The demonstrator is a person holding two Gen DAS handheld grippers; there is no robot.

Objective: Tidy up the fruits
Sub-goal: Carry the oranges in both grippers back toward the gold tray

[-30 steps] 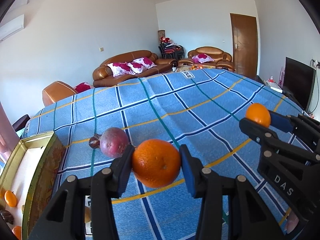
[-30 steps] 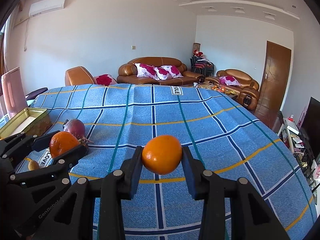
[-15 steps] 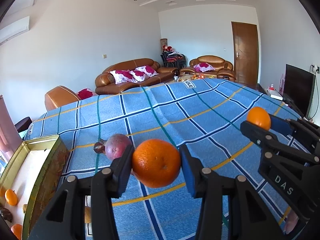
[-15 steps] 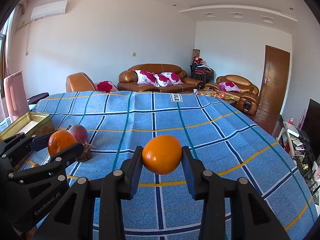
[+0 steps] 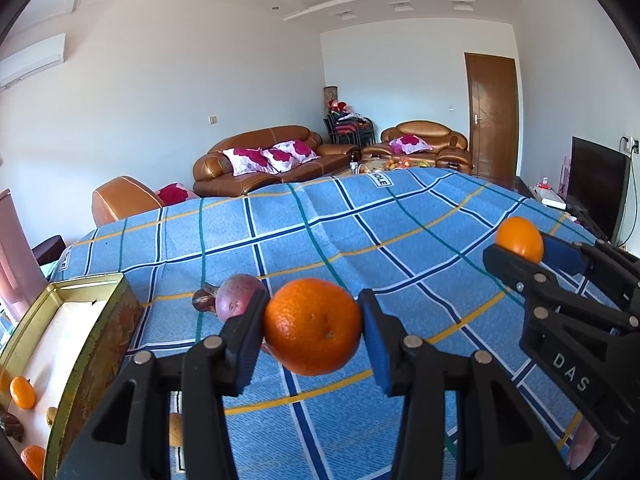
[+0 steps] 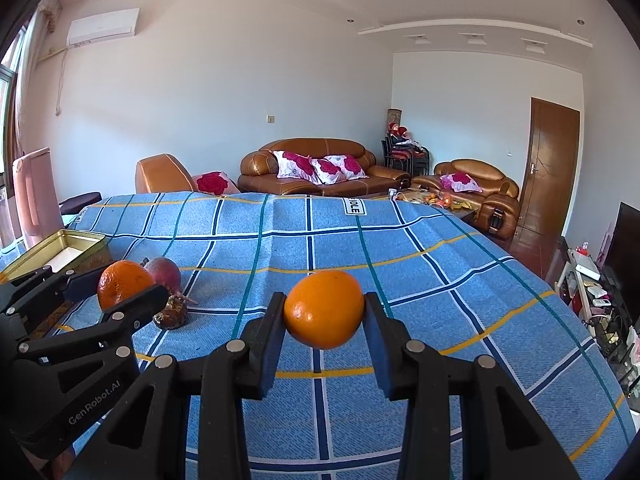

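Note:
My left gripper is shut on a large orange and holds it above the blue checked cloth. My right gripper is shut on a smaller orange, also held above the cloth. Each gripper shows in the other's view: the right one with its orange at the right, the left one with its orange at the left. A reddish-purple fruit and a small dark brown fruit lie on the cloth behind the left gripper. A gold tin box stands at the left with small oranges inside.
The cloth-covered table falls away at its far and right edges. Brown leather sofas stand beyond the table. A TV and a low shelf stand at the right. A pink chair stands at the left.
Both grippers have risen and tilted up a little, so the table sits lower in both views. Both oranges stay held. The fruits on the cloth have not moved.

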